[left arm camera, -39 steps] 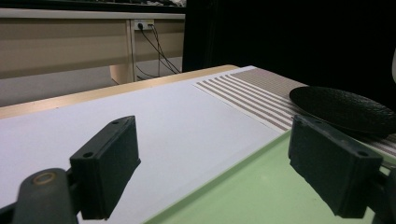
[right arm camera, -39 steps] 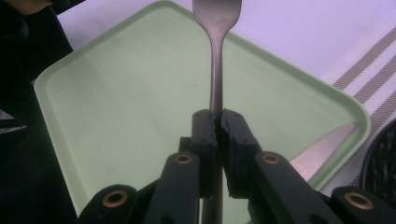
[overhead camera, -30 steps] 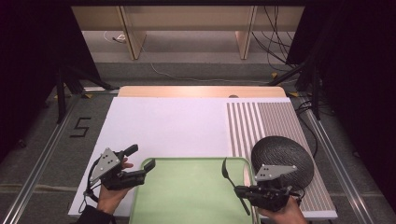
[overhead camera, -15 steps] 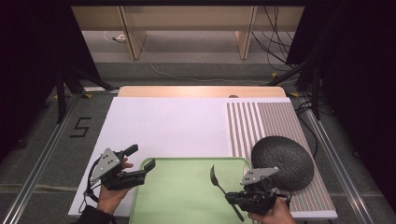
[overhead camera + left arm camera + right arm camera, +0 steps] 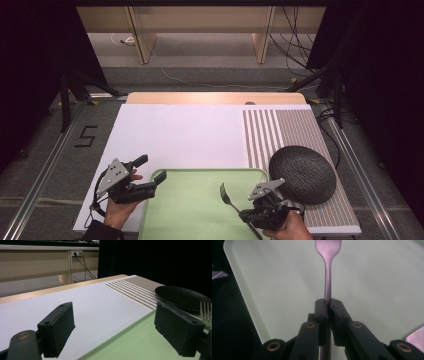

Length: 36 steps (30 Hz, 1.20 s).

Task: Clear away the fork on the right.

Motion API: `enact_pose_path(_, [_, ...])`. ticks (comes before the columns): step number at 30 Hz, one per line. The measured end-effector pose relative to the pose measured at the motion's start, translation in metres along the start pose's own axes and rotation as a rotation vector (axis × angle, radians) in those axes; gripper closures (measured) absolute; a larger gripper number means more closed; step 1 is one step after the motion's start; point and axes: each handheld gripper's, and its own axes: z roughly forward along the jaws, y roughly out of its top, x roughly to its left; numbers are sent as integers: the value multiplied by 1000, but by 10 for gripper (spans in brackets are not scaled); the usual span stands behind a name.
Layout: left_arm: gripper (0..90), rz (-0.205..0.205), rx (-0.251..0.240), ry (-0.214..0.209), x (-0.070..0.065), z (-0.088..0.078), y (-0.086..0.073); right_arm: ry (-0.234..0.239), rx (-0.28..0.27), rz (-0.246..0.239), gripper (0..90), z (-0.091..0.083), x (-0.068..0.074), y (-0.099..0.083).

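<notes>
Covering the table (image 5: 175, 135) is a white sheet w/ a brown-striped section at right; wood edge at far side. Beyond: grey floor, cables, pale shelving, dark curtains either side. A "5" is marked on the floor at left.

Vs 1 s ago: right gripper (image 5: 248, 212) has swung left off the tray's right rim and now sits over the green tray (image 5: 200, 175), fork (image 5: 227, 195) pointing up-left. Left gripper (image 5: 150, 172) unchanged.

Right jaws clamped on fork handle; tines raised above tray. Left jaws wide apart, nothing between, near jaw over tray's left corner. Black textured plate (image 5: 302, 174) just beside tray, on stripes, partly behind right gripper.
</notes>
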Motion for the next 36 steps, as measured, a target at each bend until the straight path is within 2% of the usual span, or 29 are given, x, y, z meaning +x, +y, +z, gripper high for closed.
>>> enact_pose_path(5, [157,0,0,1,0,0,0,-3,53,-6,847,5,2,1])
enact_pose_path(9, [157,2,1,0,0,0,0,-15,92,-52,847,10,5,2])
enact_pose_path(19, [157,-1,1,-1,0,0,0,-28,191,-80,846,20,8,4])
enact_pose_path(28, [157,-1,5,-2,0,1,0,-31,231,-55,845,27,2,1])
enact_pose_path(36, [157,-1,7,-2,0,1,0,-42,261,-68,843,33,4,2])
